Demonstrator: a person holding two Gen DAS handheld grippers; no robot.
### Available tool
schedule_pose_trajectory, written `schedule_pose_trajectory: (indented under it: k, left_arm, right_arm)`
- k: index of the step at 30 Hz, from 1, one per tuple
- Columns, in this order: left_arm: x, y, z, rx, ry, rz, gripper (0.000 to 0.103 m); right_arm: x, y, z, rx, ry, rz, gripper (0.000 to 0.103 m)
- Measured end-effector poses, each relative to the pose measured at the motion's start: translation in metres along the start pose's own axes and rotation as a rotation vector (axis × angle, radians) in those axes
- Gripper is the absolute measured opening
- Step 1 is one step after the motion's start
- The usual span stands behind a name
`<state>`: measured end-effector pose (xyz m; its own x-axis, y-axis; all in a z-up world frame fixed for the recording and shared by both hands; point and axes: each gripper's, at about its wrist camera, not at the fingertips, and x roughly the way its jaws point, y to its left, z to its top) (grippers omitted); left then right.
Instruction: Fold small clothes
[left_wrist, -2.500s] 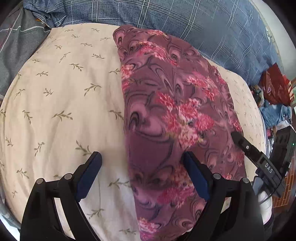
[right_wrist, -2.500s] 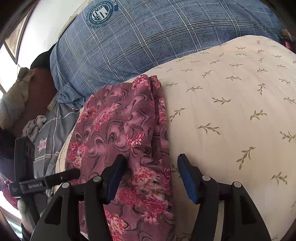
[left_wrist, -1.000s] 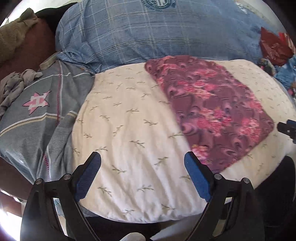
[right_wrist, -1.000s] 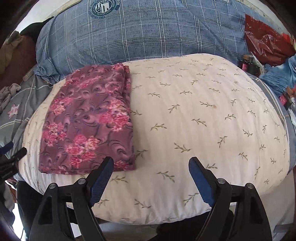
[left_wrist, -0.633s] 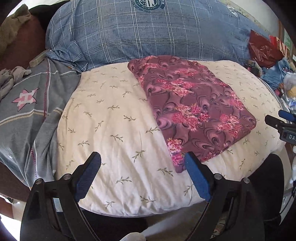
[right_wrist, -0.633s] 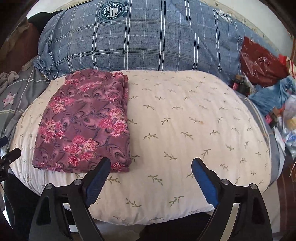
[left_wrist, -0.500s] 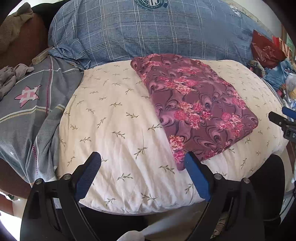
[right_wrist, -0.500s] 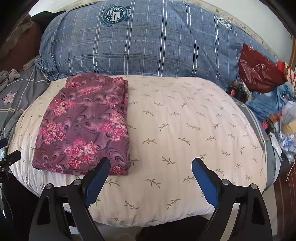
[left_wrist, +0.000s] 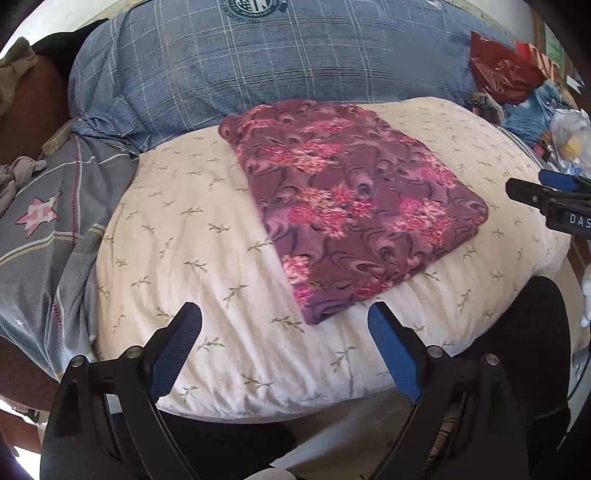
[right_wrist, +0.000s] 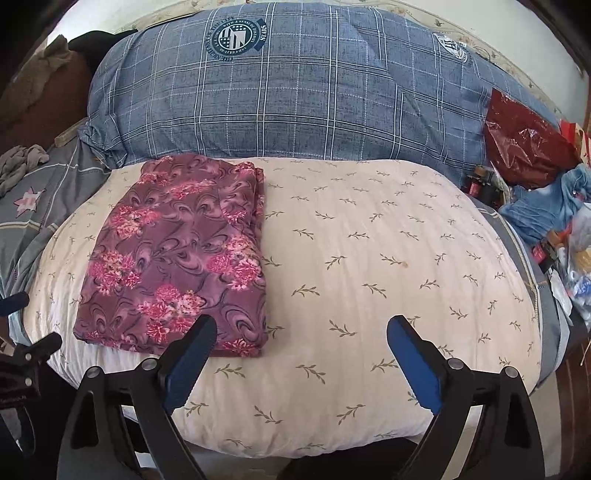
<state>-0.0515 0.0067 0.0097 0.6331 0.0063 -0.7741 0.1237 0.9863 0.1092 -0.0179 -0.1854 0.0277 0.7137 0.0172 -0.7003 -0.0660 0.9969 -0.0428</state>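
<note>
A folded purple cloth with pink flowers (left_wrist: 351, 206) lies flat on a cream pillow with a leaf print (left_wrist: 192, 258). In the right wrist view the cloth (right_wrist: 177, 254) sits on the left part of the pillow (right_wrist: 388, 258). My left gripper (left_wrist: 284, 325) is open and empty, held back above the pillow's near edge, just short of the cloth's near corner. My right gripper (right_wrist: 301, 339) is open and empty, at the near edge, its left finger over the cloth's near right corner. The right gripper's tip also shows at the right of the left wrist view (left_wrist: 546, 199).
A big blue plaid pillow (right_wrist: 295, 92) stands behind the cream one. A grey cloth with a pink star (left_wrist: 40, 218) lies to the left. A dark red bag (right_wrist: 524, 140), blue fabric (right_wrist: 543, 206) and small clutter sit at the right.
Both grippers have pulled back from the folded cloth and let it lie; over the last half second they drew back a little more.
</note>
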Motion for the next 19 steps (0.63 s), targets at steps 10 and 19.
schedule_pose_trajectory:
  k: [10, 19]
  left_arm:
    - [-0.002, -0.022, 0.009, 0.025, -0.026, -0.028, 0.090]
    - [-0.004, -0.027, 0.014, 0.020, -0.036, -0.033, 0.091]
  right_arm:
    - [0.009, -0.009, -0.003, 0.031, 0.031, 0.016, 0.096]
    - [0.013, -0.016, -0.008, 0.053, 0.052, 0.013, 0.096]
